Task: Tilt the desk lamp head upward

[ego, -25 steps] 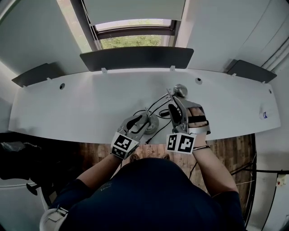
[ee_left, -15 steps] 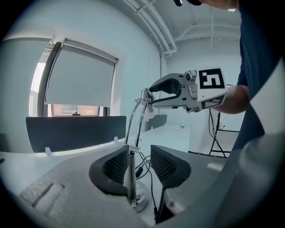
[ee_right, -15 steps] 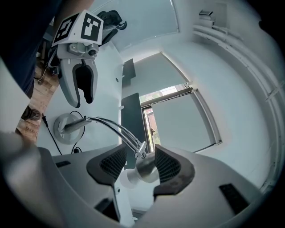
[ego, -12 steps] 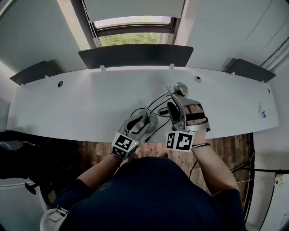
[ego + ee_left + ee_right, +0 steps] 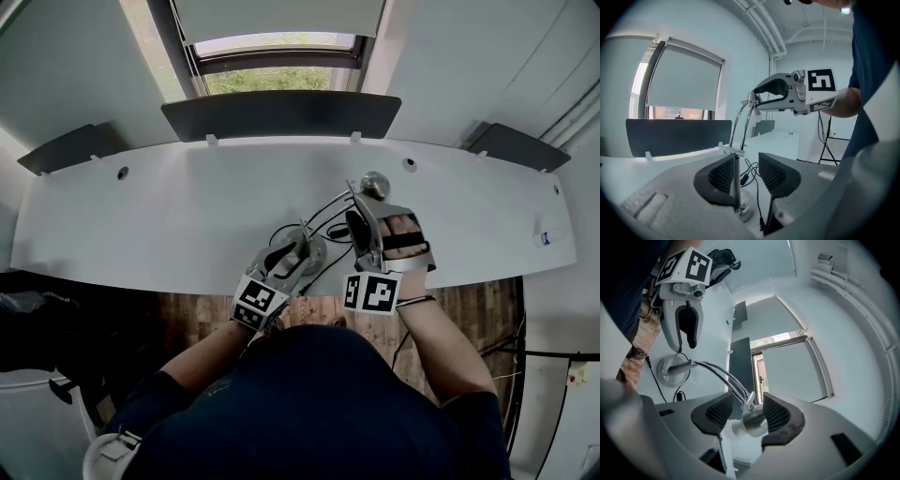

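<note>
My right gripper (image 5: 747, 412) is pinching the lamp head (image 5: 753, 422). My left gripper (image 5: 746, 172) sits spread around the stem (image 5: 736, 187) above the base (image 5: 744, 213), with the stem against one pad only. Honestly can't tell how much upward tilt the head has, so I'm either just gripped or nearly there. There's open air all round it and the back panel (image 5: 281, 114) is well apart, but the base sits near the front edge of the desk (image 5: 159, 220).

office | white desk (image 5: 169, 216) | dark divider panel (image 5: 281, 114) | window (image 5: 281, 80) with roller blind
</note>
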